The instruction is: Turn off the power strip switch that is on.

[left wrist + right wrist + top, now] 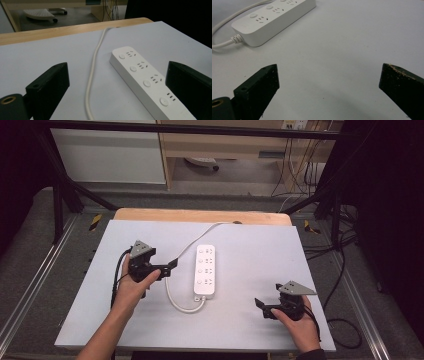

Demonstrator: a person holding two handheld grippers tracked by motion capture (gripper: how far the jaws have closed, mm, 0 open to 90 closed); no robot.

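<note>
Nothing looks begun: the power strip [206, 271] lies flat mid-bench [250, 320], untouched, its cord [176, 299] looping off the near end and running to the far edge. The left hand-held gripper [172, 265] hangs spread just beside the strip; the right hand-held gripper [259, 305], also spread and empty, sits well apart, with bare bench between and nothing in the way

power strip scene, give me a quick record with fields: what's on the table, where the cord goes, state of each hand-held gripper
surface: grey mat over a wooden table
object: white power strip, four outlets, lying flat near the middle
cord: white cord leaves the strip's near end, loops left, runs to the far edge
left hand-held gripper: open, holding nothing, left of the strip, jaws toward it
right hand-held gripper: open, holding nothing, near right of the strip
contact: neither touches the strip
</note>
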